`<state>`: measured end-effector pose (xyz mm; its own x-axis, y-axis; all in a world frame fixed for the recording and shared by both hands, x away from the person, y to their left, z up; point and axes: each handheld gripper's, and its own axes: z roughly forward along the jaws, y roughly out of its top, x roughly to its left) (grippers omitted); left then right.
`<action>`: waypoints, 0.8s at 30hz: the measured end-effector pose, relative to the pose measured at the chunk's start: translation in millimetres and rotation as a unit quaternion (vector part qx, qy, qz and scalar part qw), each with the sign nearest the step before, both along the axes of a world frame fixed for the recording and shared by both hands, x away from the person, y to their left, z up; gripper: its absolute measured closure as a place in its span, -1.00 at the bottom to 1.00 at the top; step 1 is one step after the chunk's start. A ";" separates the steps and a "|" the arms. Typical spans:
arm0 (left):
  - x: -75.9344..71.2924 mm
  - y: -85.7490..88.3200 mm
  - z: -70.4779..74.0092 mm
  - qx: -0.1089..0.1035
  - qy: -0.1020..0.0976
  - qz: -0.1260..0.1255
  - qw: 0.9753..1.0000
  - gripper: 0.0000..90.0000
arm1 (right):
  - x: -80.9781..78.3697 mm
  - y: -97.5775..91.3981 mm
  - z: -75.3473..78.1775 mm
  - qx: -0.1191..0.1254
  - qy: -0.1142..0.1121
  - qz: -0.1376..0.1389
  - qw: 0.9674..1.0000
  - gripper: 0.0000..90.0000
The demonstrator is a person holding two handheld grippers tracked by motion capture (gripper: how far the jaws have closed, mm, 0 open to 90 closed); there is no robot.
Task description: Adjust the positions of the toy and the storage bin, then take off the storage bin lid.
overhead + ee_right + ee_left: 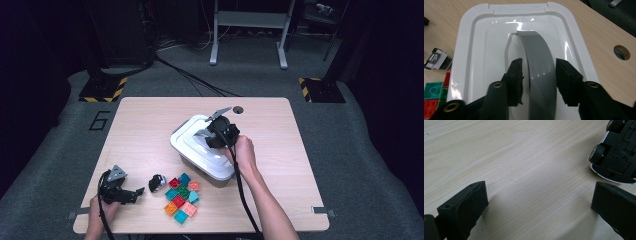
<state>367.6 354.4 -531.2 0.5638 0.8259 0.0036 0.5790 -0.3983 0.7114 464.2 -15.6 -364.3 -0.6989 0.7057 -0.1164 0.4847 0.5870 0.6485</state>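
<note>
Glossy white lid (474,50) w/ rounded corners and stepped ridges sits on a grey bin (212,176) mid-counter (150,125). Grey arched handle (540,72) runs down its centre, between the right tool (539,75) jaws, slightly parted, pads just off it. Left tool (536,202) wide open, empty, near a toy car (616,152).

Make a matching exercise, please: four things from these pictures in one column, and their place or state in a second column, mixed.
Things:
1. grey handle
2. toy car
3. coloured bricks
4. left claw

Places or states:
A. clustered in front of the white box
B. open, low over bare table
C. between the right claw's jaws
D. overturned, wheels showing, beside the bricks

Pairs: 1-C, 2-D, 3-A, 4-B
</note>
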 end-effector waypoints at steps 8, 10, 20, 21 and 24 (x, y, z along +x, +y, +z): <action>0.0 0.0 0.1 0.000 0.000 0.000 1.000 -0.99 | -1.9 6.4 -1.1 -0.019 -0.007 -0.013 1.000 0.49; 0.1 0.0 0.1 0.000 0.000 0.000 1.000 -0.99 | -1.9 7.5 -0.8 -0.021 -0.005 -0.015 1.000 0.50; 0.1 0.1 0.1 0.000 0.000 0.001 1.000 -0.99 | -4.9 8.7 3.6 -0.023 -0.013 -0.019 0.999 0.51; 0.1 0.1 0.1 0.000 0.001 0.001 1.000 -0.99 | -5.0 7.8 5.6 -0.020 -0.017 -0.020 0.999 0.51; 0.1 0.1 0.1 0.000 0.001 0.001 1.000 -0.99 | -5.5 5.5 12.4 -0.017 -0.025 -0.020 0.999 0.51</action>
